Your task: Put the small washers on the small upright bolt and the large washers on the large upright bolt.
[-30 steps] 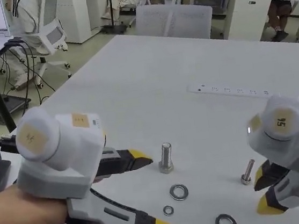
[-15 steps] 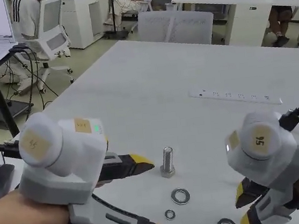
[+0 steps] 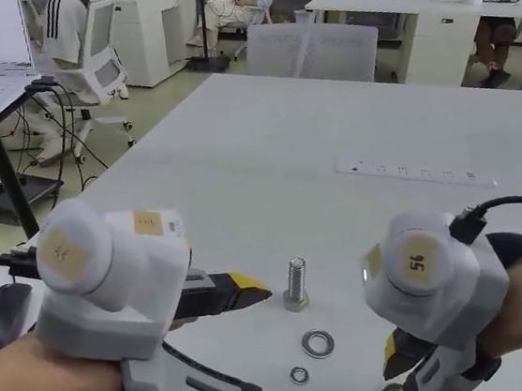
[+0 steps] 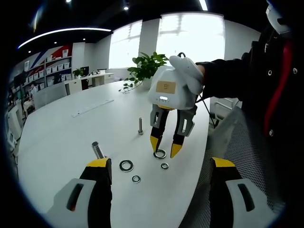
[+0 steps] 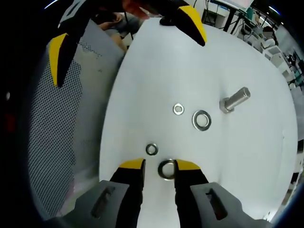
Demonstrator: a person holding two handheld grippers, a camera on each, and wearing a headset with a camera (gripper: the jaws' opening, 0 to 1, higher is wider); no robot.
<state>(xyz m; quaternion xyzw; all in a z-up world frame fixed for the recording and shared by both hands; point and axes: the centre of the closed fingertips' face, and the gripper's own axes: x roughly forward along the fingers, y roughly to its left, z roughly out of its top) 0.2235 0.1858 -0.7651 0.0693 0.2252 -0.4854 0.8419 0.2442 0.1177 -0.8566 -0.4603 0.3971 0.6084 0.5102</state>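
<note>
Head view: right gripper (image 3: pixel 395 376), labelled 95, straddles large washer (image 5: pixel 167 169); left gripper (image 3: pixel 271 350) gapes empty.

White table (image 3: pixel 264 138), power strip (image 3: pixel 416 173), large upright bolt (image 3: pixel 296 284), small upright bolt (image 4: pixel 140 125), four loose washers (image 5: pixel 202 119) flat nearby.

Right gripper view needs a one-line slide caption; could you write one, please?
Open right tool straddles a large washer on the white table; large bolt beyond.

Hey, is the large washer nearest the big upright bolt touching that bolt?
Apart. The head view shows a plain gap between the washer and the base of the bolt.
</note>
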